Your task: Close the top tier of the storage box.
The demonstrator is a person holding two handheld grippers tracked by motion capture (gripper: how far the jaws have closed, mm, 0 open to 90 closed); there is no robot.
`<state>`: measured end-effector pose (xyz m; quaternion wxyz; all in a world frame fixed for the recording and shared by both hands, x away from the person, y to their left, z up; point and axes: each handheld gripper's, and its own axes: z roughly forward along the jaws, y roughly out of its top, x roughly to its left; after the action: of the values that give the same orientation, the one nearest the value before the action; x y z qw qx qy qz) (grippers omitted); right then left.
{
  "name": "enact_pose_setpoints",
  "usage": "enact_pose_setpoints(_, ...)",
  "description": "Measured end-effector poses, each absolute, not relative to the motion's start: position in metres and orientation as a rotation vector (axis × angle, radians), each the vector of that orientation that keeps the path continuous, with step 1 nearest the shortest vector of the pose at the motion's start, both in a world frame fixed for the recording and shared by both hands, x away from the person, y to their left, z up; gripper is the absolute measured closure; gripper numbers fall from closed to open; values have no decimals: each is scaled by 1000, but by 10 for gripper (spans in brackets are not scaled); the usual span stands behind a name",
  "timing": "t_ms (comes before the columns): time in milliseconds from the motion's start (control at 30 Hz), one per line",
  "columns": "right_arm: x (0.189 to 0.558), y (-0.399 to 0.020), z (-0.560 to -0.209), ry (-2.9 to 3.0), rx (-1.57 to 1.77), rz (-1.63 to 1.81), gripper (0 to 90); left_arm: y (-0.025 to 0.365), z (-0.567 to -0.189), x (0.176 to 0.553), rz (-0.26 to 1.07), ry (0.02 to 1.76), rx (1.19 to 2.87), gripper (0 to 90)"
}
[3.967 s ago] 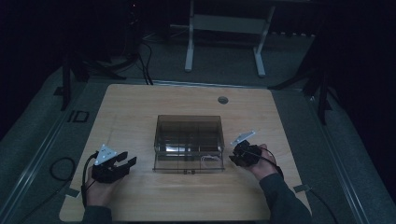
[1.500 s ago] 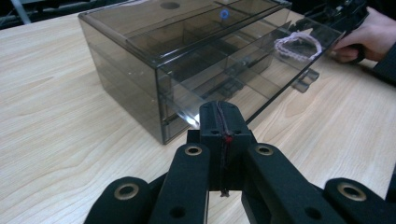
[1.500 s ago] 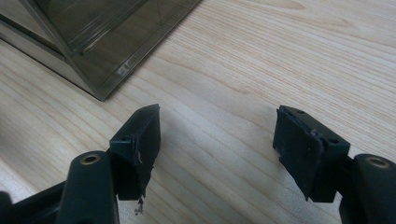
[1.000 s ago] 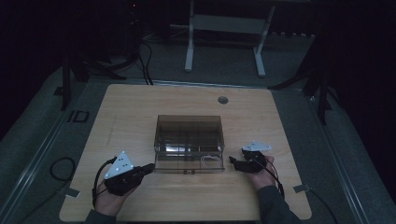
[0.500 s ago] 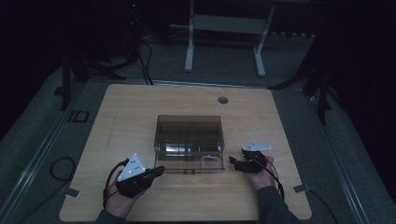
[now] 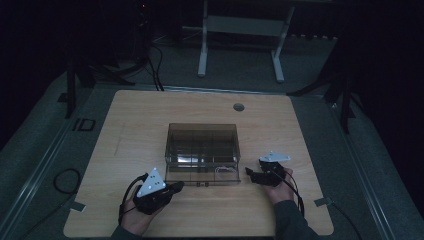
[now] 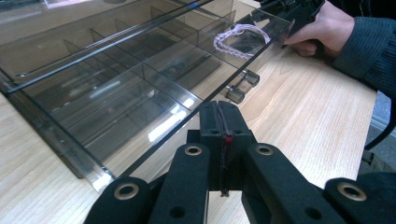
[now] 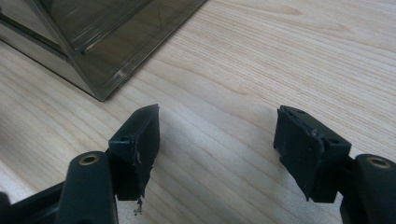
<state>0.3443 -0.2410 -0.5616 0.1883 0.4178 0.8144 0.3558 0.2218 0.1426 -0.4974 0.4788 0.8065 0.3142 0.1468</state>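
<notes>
- The smoky clear plastic organiser box point(image 6: 202, 152) with inner dividers sits about mid-table on the light wooden table point(image 6: 150, 115), lid down, two little latches point(image 7: 238, 88) on the front edge facing the person.
- Inside, in the front corner cell nearest the right hand, lies a small coil of pale purple cord point(image 7: 240, 37).
- Left gripper point(image 6: 172, 188) is just off the box's front left corner, jaws pressed tight together with nothing between them, tips pointing at the lid's front lip.
- Right gripper point(image 6: 250, 173) is just beside the box's front right corner, jaws standing wide apart, nothing in them, only bare wood underneath.
- My guess on handling: the box is light, rigid and pretty slick, so it'll skate on the wood if you poke one side. Thin acrylic-type walls, probably crack-prone if squeezed hard.
- I'd pin the right corner and work the latches or lid lip from the front, not grab the walls.
</notes>
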Motion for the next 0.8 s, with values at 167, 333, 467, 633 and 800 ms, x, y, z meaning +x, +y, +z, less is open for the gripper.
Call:
enact_pose_setpoints(167, 344, -241, -562, 2290, 1176, 1000, 312, 137, -501, 222, 356, 760, 1976, 900)
enact_pose_setpoints(333, 344, -241, -562, 2284, 1183, 999, 312, 130, -504, 222, 358, 748, 1991, 900)
enact_pose_setpoints(467, 344, -241, -562, 2281, 1187, 997, 312, 124, -506, 223, 357, 737, 2003, 900)
enact_pose_setpoints(633, 343, -240, -562, 2278, 1190, 996, 313, 120, -508, 224, 357, 734, 2012, 900)
enact_pose_setpoints(800, 343, -240, -562, 2276, 1193, 996, 313, 116, -511, 225, 361, 735, 2017, 900)
